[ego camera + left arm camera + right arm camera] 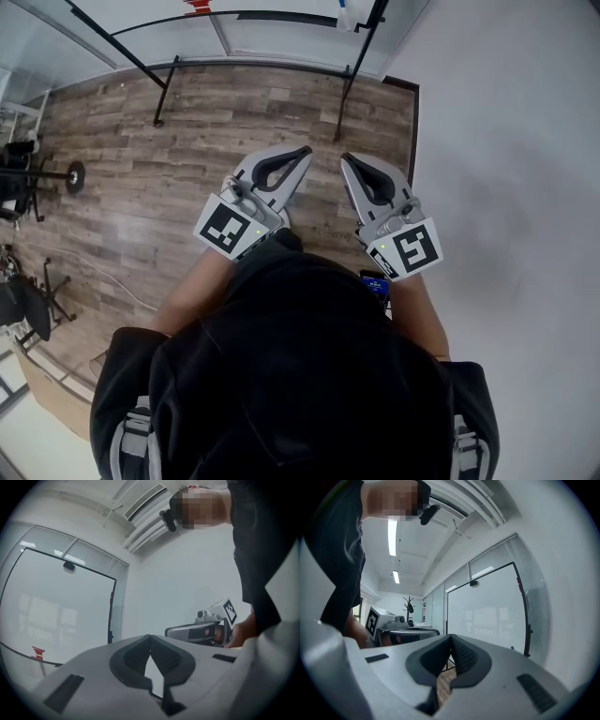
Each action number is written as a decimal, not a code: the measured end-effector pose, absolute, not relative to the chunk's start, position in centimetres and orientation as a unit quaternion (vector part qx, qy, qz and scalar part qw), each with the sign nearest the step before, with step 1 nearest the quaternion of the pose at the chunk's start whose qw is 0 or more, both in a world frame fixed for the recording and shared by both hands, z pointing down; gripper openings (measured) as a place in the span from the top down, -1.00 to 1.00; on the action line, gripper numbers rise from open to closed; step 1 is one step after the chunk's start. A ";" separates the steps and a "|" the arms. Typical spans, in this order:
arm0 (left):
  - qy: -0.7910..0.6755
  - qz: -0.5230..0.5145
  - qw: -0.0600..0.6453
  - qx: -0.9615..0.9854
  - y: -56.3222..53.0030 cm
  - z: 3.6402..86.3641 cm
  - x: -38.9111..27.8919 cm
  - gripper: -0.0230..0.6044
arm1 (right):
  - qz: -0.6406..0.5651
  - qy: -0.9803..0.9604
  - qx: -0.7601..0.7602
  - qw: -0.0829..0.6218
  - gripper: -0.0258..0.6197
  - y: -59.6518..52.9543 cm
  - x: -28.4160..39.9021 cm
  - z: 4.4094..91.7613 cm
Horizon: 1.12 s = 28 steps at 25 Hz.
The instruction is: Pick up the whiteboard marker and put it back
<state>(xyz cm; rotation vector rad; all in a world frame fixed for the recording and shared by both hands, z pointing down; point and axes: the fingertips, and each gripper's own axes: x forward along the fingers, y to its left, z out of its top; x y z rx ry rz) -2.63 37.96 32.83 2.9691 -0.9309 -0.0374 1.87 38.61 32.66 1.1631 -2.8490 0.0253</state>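
I hold both grippers side by side in front of my chest, above the wooden floor [225, 112]. My left gripper [305, 150] is shut, tips touching, with nothing between them. The right gripper [347, 157] is shut and empty too. The left gripper view looks over its closed jaws [150, 637] at the whiteboard [56, 611] and the right gripper [206, 629] beside it. The right gripper view shows its closed jaws [451, 636] in front of the same whiteboard [487, 616]. I cannot pick out a marker; a small blue and white item [349, 13] sits at the board's lower edge.
The whiteboard stand's black legs [165, 92] [350, 86] reach onto the floor ahead of me. A white wall [506, 141] runs along the right. Dark stands and equipment [23, 183] crowd the left edge. A coat rack [408, 605] stands far back.
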 end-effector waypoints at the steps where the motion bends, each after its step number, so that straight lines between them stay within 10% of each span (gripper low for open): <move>1: -0.298 -0.014 0.016 0.954 37.3 32.8 -3.3 0.92 | 0.008 -0.925 0.379 0.033 0.92 38.0 1.2 32.7; 28: -0.286 -0.018 0.024 0.958 25.3 35.1 -14.8 0.92 | 0.024 -0.918 0.391 0.064 0.92 25.8 -10.4 35.2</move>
